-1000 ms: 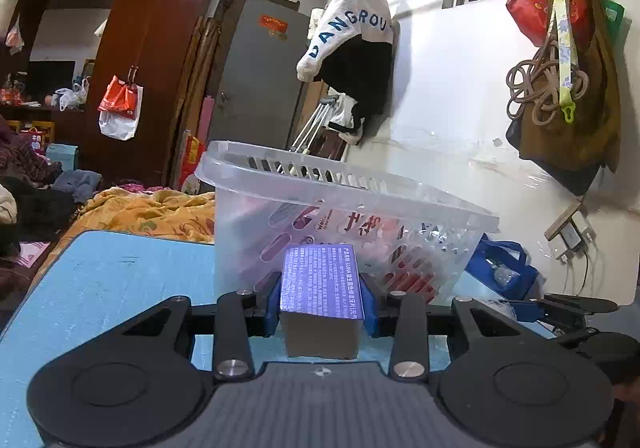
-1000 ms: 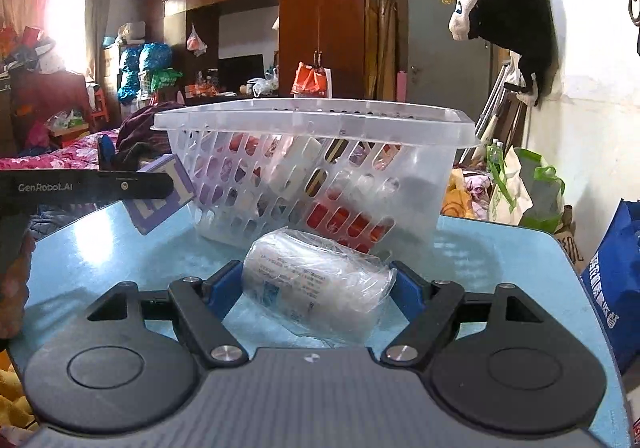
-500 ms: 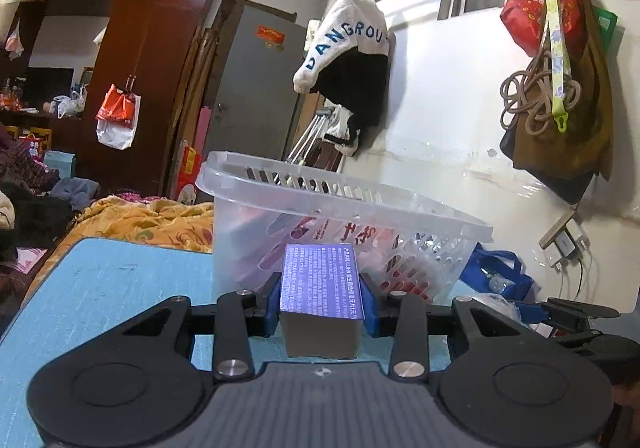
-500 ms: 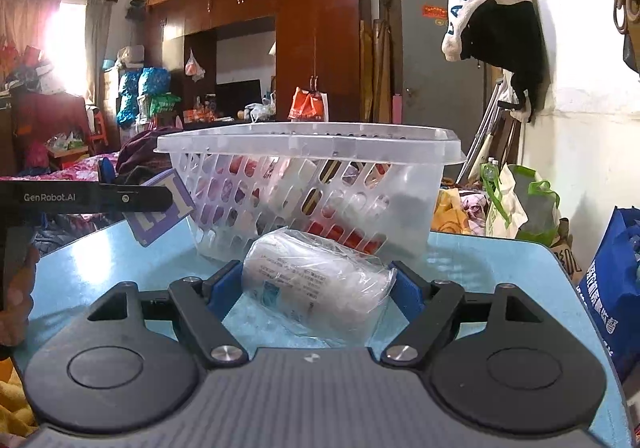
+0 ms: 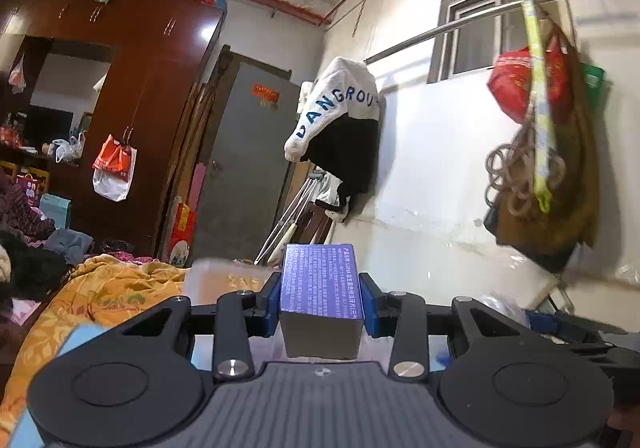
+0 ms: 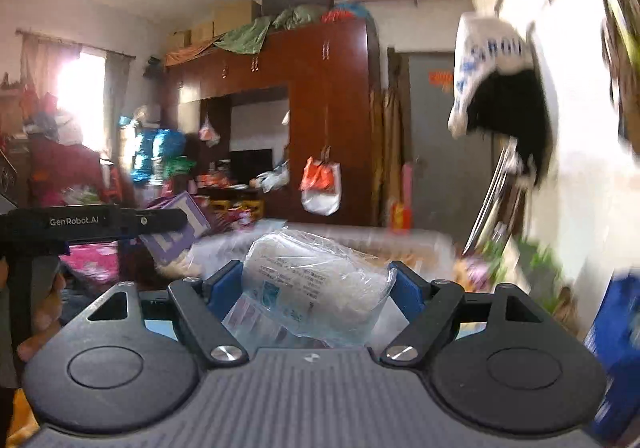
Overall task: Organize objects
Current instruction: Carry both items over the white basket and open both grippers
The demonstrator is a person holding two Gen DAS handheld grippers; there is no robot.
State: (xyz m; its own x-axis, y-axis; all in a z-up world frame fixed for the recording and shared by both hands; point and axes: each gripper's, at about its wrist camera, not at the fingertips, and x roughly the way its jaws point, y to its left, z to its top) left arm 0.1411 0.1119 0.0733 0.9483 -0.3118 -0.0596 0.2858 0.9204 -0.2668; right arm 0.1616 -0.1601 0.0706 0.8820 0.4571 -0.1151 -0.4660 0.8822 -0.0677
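Observation:
My left gripper [image 5: 322,298] is shut on a small purple box [image 5: 322,280] with printed text, held above the rim of the clear plastic basket [image 5: 224,280]. My right gripper [image 6: 316,288] is shut on a clear plastic bag of white material [image 6: 316,280], also raised over the basket [image 6: 408,244], whose rim is blurred behind it. The left gripper and its purple box [image 6: 176,224] show at the left of the right wrist view. The basket's inside is mostly hidden.
The blue tabletop [image 5: 80,336] shows at lower left. An orange quilt [image 5: 108,288] lies beyond it. A white wall [image 5: 432,175] with hanging bags and a jacket stands close on the right. A blue bag [image 6: 616,328] sits at the far right.
Both grippers have risen with their loads, from table level in front of the basket to above its rim. The basket now sits low in both views.

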